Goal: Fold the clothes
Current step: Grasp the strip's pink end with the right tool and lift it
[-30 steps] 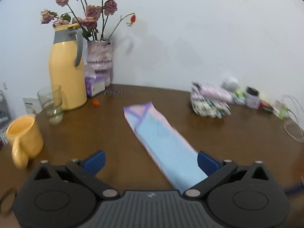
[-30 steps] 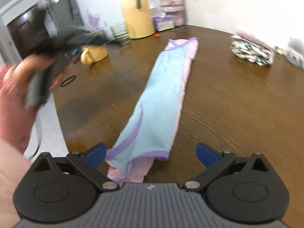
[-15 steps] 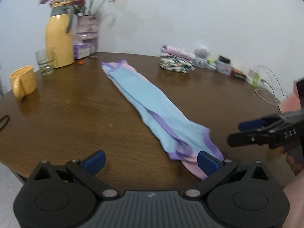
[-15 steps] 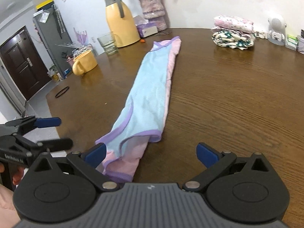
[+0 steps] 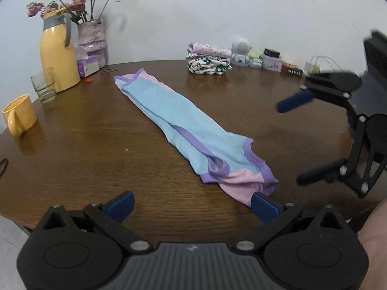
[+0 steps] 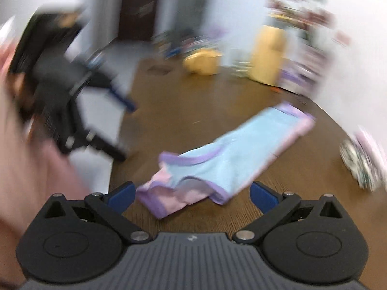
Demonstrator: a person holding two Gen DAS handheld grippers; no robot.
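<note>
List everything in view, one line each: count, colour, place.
garment: one, light blue and pink with purple trim, folded long across the table middle
table: one, brown wood
thermos jug: one, yellow with grey lid, far left
flower vase: one, pinkish, beside the jug
glass: one, clear, in front of the jug
mug: one, yellow, left edge
folded clothes pile: one, patterned, far side
small figurine: one, white, beside the pile
left gripper: open, near the garment's end
right gripper: open, above that end
</note>
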